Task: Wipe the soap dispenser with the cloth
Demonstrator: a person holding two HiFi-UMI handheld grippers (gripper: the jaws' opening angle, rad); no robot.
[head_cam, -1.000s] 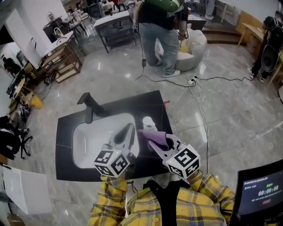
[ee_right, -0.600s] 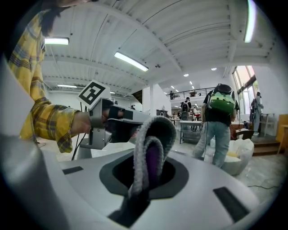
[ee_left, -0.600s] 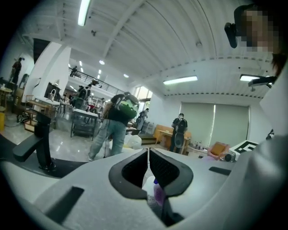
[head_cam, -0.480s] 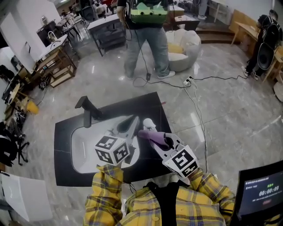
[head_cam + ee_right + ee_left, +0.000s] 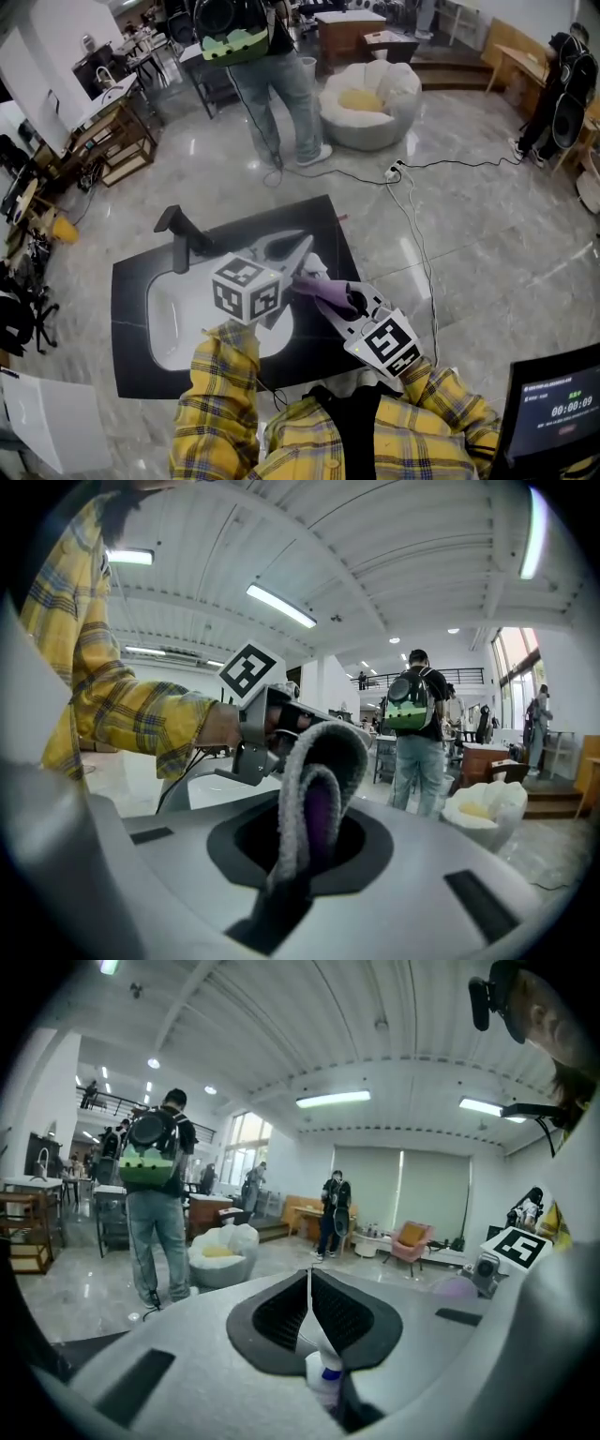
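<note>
Right gripper (image 5: 309, 841): clamped on folded purple cloth (image 5: 323, 752), fold thrust forward as the wiping face | Left gripper (image 5: 308, 1283): jaws closed together, tips at soap dispenser (image 5: 324, 1374), probably to steady it; contact unclear | Soap dispenser: upright on black counter (image 5: 131, 281), beside sink (image 5: 169, 323) | Beyond: person with backpack (image 5: 258, 56), uninvolved

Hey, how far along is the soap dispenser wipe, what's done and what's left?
Done: the purple cloth is picked up and clamped in the right gripper. In hand: the left gripper, jaws together, sits right by the white soap dispenser beside the sink, with the cloth close to it; whether the cloth touches it I cannot tell. Left: the wiping itself, as far as these views show.
</note>
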